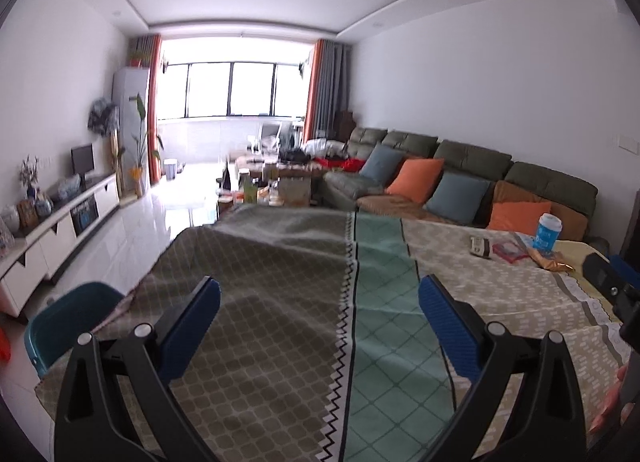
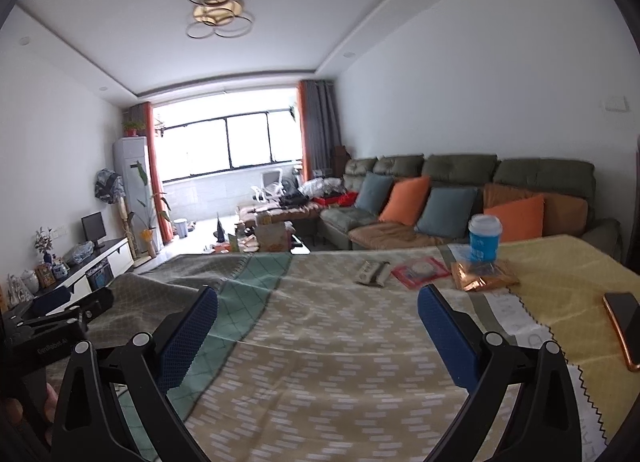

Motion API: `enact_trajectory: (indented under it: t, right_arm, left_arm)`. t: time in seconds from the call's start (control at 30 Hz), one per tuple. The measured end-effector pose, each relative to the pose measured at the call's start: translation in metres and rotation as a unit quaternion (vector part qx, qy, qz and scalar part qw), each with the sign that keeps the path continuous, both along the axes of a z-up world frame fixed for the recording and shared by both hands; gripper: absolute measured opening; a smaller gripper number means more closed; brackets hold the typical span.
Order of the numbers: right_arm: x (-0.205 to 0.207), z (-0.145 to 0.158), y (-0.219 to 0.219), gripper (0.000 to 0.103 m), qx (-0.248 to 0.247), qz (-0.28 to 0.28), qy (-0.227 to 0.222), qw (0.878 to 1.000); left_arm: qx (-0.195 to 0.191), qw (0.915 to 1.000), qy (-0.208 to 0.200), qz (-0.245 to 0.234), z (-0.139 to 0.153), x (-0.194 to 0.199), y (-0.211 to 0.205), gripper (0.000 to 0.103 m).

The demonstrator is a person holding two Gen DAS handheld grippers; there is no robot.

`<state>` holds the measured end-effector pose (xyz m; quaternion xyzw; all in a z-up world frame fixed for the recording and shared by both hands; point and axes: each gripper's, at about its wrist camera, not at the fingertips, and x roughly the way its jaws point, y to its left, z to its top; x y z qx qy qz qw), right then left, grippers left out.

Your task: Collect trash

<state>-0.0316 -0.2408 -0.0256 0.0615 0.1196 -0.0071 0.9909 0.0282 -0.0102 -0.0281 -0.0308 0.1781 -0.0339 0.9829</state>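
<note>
Trash lies at the far right of a cloth-covered table [image 2: 320, 342]: a blue-and-white paper cup [image 2: 485, 238], a shiny orange foil wrapper [image 2: 482, 276], a red flat packet [image 2: 420, 272] and a small grey-white wrapper [image 2: 373, 273]. The left wrist view shows the same cup [image 1: 547, 232], foil wrapper [image 1: 552, 260], red packet [image 1: 512, 250] and grey wrapper [image 1: 480, 246]. My right gripper [image 2: 318, 326] is open and empty, short of the trash. My left gripper [image 1: 320, 322] is open and empty over the green cloth stripe, far left of the trash.
A phone [image 2: 626, 326] lies on the yellow cloth at the right edge. A teal chair [image 1: 68, 322] stands at the table's left side. Behind the table are a green sofa [image 2: 460, 181] with cushions and a cluttered coffee table [image 2: 272, 229].
</note>
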Motion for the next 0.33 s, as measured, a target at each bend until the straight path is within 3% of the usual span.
enact_trajectory:
  t: [0.33]
  right_arm:
    - [-0.003,-0.004,-0.004,0.099,0.013,-0.002,0.006,1.000]
  left_arm:
    - [0.023,0.9997,0.003,-0.002,-0.006,0.007,-0.013,0.099]
